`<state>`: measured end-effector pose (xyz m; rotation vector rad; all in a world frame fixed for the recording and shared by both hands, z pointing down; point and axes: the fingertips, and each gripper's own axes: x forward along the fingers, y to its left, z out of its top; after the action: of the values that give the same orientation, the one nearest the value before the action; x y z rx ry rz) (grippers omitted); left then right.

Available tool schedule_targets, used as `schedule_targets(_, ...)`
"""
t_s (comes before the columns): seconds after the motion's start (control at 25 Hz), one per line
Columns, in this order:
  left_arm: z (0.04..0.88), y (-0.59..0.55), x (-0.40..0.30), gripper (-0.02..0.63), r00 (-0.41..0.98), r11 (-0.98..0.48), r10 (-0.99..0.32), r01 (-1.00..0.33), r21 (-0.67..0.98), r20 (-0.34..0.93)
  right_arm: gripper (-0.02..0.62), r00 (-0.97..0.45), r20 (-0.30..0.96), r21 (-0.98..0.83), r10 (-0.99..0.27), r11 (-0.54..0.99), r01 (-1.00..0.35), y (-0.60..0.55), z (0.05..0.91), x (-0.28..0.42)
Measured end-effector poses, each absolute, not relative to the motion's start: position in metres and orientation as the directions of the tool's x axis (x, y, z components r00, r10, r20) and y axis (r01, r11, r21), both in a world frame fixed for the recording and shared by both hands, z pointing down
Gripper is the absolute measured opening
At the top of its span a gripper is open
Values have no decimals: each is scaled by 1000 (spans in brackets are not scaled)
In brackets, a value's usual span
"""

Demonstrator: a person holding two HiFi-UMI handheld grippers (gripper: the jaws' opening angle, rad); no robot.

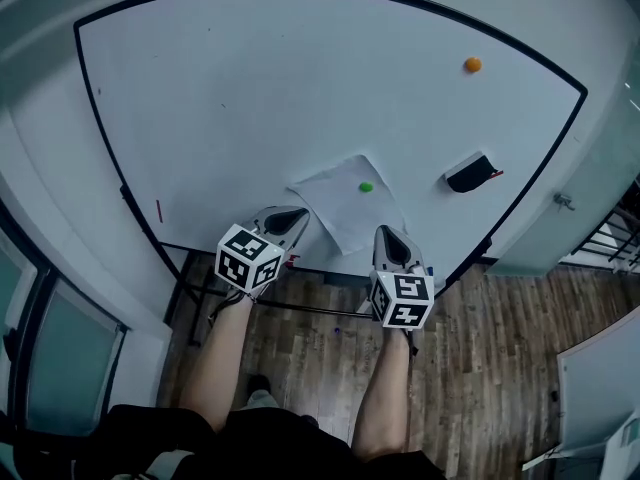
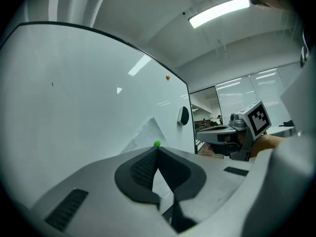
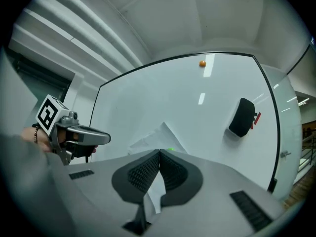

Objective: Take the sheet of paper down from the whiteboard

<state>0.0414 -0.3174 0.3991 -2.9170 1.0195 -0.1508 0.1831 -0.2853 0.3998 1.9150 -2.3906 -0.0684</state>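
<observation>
Two grippers: left gripper (image 1: pixel 295 214) and right gripper (image 1: pixel 388 234), both pointing level at the board, one at each side of the sheet's lower half.
Left jaws: pressed together at the tips, nothing between the pads (left gripper (image 2: pixel 157 150) seen in its own view).
Right jaws: pressed together likewise, nothing pinched (right gripper (image 3: pixel 159 153) seen in its own view).
Sheet of paper (image 1: pixel 340 213): white, on the lower middle of the whiteboard (image 1: pixel 250 98), straight ahead of both pairs of closed tips and between them in the head view; whether either tip touches it cannot be told.
Set of the sheet: skewed, one corner pointing up and one down toward the board's lower frame; which side is the longer is hard to tell under the lens's bend.
Fastening: green magnet (image 1: pixel 366 186) on the sheet's upper right part (also green magnet (image 2: pixel 157 143) just over the left tips).
Edges: black frame all round; the sheet's lowest corner lies near the bottom rail.
Open room: wide bare board above and to the left of the sheet.
Neighbours: eraser (image 1: pixel 468 171) to the right, well apart from the sheet; orange magnet (image 1: pixel 472 65) near the upper right.
Below: wooden floor (image 1: pixel 480 368).
</observation>
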Motion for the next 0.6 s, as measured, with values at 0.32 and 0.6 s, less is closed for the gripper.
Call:
schedule_targets(0.32,399,-367,26,20,828,-834,-552,-545,-87,99,23,-143,49,74,-989,146,-987,-327,398,168)
schedule_targets(0.6,397,-388,30,19,865,-868,-494,-485,-101,90,23,-75,72,83,-995,81,-993,-344,406,170)
